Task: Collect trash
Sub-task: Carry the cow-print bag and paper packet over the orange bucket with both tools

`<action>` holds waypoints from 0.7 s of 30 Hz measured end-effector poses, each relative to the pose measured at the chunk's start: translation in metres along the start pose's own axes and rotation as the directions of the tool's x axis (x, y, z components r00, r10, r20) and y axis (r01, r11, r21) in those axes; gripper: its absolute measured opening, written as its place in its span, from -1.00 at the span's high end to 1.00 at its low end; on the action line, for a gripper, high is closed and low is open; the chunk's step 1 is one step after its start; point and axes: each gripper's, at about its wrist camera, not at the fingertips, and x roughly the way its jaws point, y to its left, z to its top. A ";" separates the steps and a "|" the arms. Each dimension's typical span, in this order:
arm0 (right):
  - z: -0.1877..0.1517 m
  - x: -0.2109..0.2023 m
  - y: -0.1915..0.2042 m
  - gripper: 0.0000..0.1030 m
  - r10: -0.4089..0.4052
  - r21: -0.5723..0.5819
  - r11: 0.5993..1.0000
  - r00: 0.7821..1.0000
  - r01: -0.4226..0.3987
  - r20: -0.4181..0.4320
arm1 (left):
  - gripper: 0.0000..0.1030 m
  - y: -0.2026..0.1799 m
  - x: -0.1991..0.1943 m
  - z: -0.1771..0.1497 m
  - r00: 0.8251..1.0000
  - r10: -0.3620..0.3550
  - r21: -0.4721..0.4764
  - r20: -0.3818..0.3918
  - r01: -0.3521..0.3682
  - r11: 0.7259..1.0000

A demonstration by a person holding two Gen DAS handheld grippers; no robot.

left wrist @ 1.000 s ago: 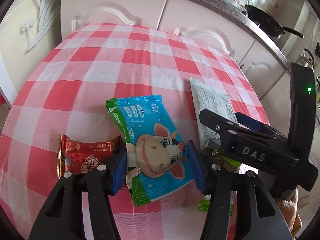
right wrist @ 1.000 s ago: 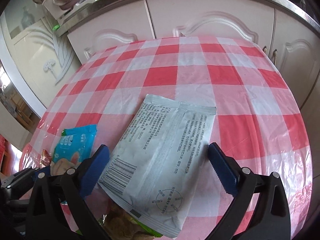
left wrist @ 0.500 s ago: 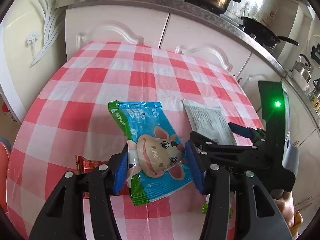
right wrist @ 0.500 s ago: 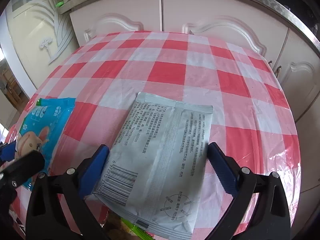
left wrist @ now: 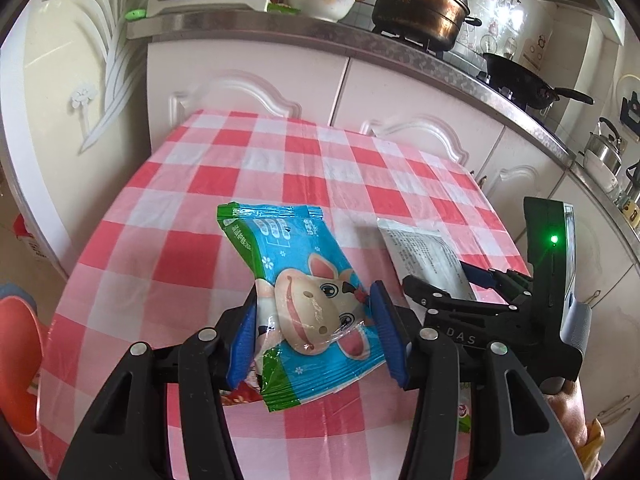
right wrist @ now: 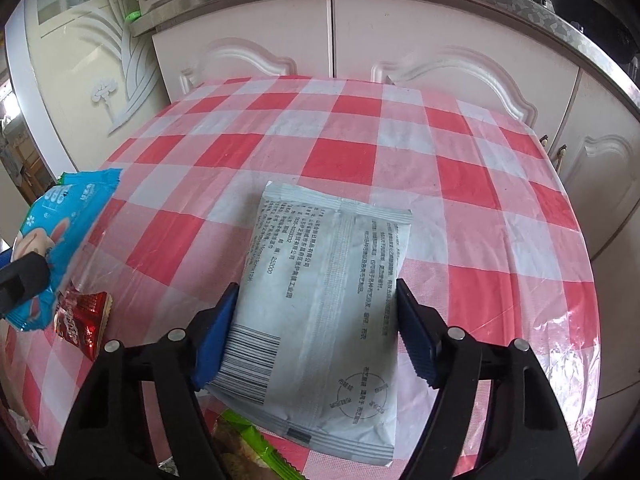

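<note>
My left gripper (left wrist: 312,332) has its blue pads clamped on the glossy blue-and-green snack wrapper with a cartoon cow face (left wrist: 308,300), pinching it across the lower half so the plastic buckles between them. The wrapper hangs tilted above the red-and-white checked plastic tablecloth (left wrist: 192,216), clear of the surface, its green sealed end pointing away from me. Under it, partly hidden by the wrapper and my left pad, I see a sliver of the small red foil candy wrapper (left wrist: 238,394); the right wrist view shows it lying flat on the cloth near the table's left edge (right wrist: 82,318).

My right gripper (right wrist: 316,334) sits over the flat grey-white printed sachet with a barcode (right wrist: 324,296), which lies on the tablecloth near the front edge. Its jaws are closing with the sachet between them; each blue pad is right at a long edge of the packet, and I cannot tell whether they are pressing it yet. The sachet looks flat and undistorted. Its near end overlaps a green-edged snack packet (right wrist: 248,446) at the bottom of the right wrist view, mostly hidden.

Behind the table stand white panelled cabinet doors (right wrist: 400,40) under a grey counter
</note>
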 end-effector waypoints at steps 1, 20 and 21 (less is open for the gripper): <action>0.000 0.000 -0.001 -0.44 0.007 0.004 1.000 1.000 -0.007 0.002 | -0.04 0.001 -0.002 0.000 1.000 0.001 0.001 0.005 -0.001 1.000; 0.008 -0.044 -0.012 -0.43 0.162 0.112 0.977 0.974 -0.181 0.160 | -0.04 0.037 -0.041 0.004 0.996 -0.012 -0.054 0.086 0.017 0.998; 0.009 -0.046 -0.011 -0.43 0.173 0.116 0.974 0.971 -0.193 0.165 | -0.04 0.040 -0.042 0.003 0.996 -0.008 -0.058 0.089 0.014 0.998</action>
